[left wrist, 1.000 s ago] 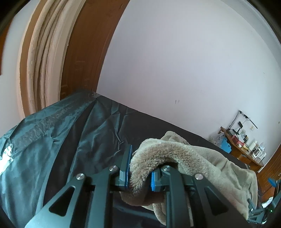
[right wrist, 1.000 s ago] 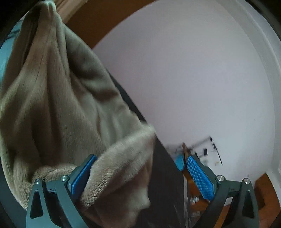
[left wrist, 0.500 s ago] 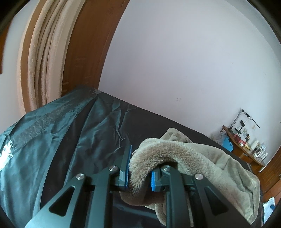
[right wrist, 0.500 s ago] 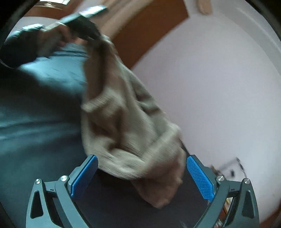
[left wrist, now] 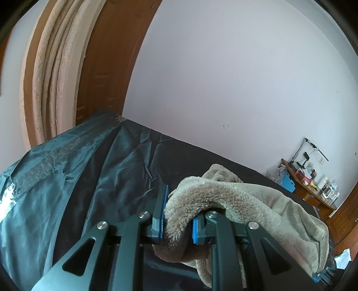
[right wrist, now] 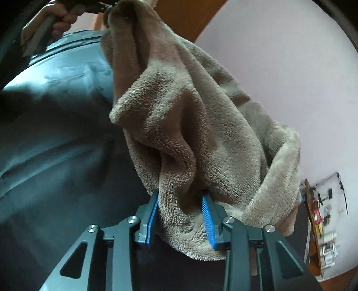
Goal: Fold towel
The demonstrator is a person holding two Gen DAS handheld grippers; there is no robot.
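Observation:
A fluffy beige towel [left wrist: 264,206] hangs bunched between my two grippers above a dark cloth-covered surface [left wrist: 94,179]. My left gripper [left wrist: 177,215] is shut on a thick fold of it, and the rest drapes away to the right. In the right wrist view the towel [right wrist: 197,120] rises up to the top left, where a hand [right wrist: 56,15] holds the other gripper. My right gripper [right wrist: 180,215] is shut on a low bunch of the towel, blue pads pressing the pile from both sides.
A wooden door frame with pale curtains [left wrist: 51,73] stands at the left behind the dark surface. A plain white wall [left wrist: 235,78] fills the back. A cluttered wooden desk [left wrist: 308,185] sits far right.
My right gripper was open beside the hanging towel and has now closed on its lower part. The left gripper kept its hold and barely moved.

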